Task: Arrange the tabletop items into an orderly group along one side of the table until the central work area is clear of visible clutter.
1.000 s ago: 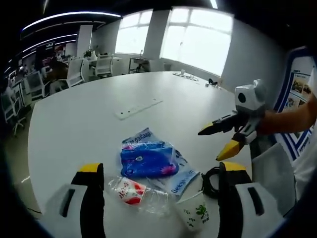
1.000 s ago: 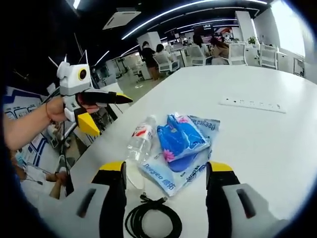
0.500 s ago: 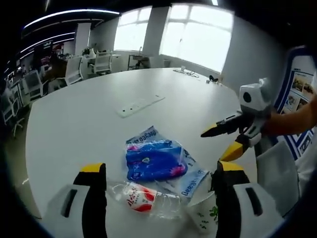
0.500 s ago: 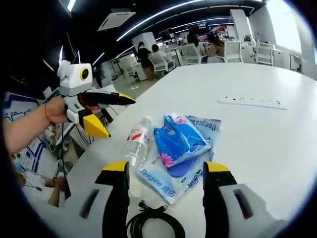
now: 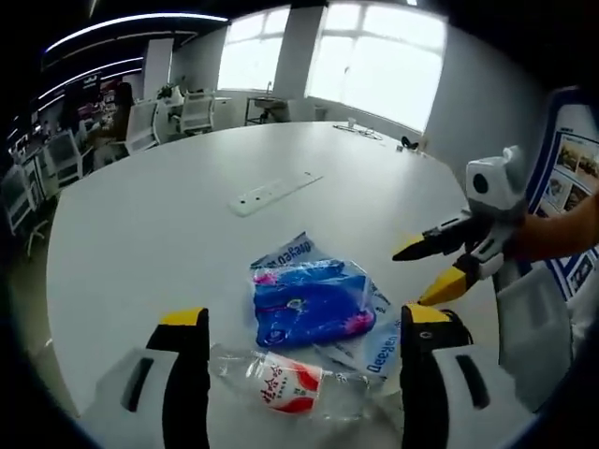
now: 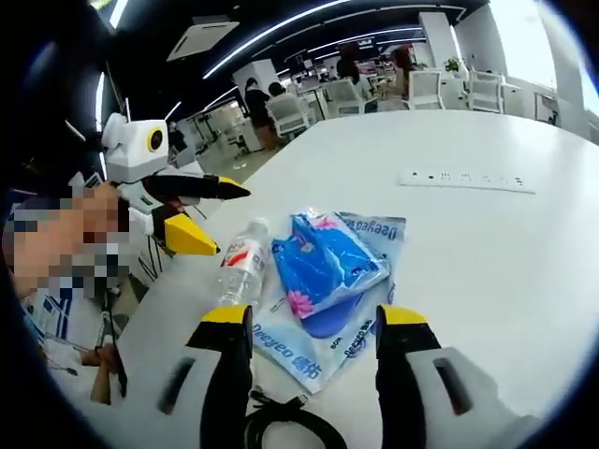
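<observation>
A blue tissue pack [image 5: 312, 304] lies on a light-blue wipes pack [image 5: 382, 344] on the white table [image 5: 140, 234]. A clear water bottle with a red label [image 5: 281, 385] lies on its side just below them, between my left gripper's jaws. My left gripper [image 5: 304, 316] is open and holds nothing. My right gripper [image 5: 418, 271] hovers open to the right of the packs. In the right gripper view the blue pack [image 6: 323, 267], wipes pack [image 6: 376, 229] and bottle [image 6: 239, 269] lie ahead of my open right gripper [image 6: 314, 316]. The left gripper [image 6: 229, 222] hangs open left of the bottle.
A coiled black cable [image 6: 290, 428] lies near the table edge under my right gripper. A white power strip [image 5: 279, 189] [image 6: 466, 180] is set in the table beyond the packs. Office chairs [image 5: 140, 126] and people [image 6: 262, 98] are beyond the far edge.
Both views have shifted a little; the cable and a paper cup have slid out of the left gripper view. The packs and bottle lie as before. Both grippers stay open.
</observation>
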A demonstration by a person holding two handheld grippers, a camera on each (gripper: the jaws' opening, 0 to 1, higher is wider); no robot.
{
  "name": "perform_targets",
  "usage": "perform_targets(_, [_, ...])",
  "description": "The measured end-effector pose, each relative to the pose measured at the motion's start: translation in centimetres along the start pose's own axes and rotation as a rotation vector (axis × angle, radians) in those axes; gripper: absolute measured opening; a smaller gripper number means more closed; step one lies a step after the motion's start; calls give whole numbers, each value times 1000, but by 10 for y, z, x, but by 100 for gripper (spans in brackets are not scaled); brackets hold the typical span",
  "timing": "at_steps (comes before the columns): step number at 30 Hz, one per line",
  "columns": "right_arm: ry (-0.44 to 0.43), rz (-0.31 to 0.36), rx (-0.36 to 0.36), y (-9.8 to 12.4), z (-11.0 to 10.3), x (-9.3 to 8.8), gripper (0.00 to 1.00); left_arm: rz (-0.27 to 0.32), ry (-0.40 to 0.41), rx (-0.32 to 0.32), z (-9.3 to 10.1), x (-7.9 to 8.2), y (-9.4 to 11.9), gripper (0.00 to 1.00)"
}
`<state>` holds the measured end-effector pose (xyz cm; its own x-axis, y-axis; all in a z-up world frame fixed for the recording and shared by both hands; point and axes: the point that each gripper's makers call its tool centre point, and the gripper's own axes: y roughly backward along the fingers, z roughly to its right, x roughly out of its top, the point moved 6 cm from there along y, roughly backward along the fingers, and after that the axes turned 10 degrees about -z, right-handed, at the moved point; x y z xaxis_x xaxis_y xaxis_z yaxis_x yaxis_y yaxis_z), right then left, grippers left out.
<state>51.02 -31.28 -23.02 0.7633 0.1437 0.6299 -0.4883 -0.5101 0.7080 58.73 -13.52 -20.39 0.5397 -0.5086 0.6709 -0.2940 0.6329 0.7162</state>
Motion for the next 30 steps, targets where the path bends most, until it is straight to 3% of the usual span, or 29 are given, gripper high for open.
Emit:
perform_targets(20, [-106,-3,-35,-21,6,1,44,-61,-28,31,-24,-4,-20,77])
perform_targets(30, [-151,-10,-50,-31,8,-2,40,-83,-64,56,-33,-3,-33,65])
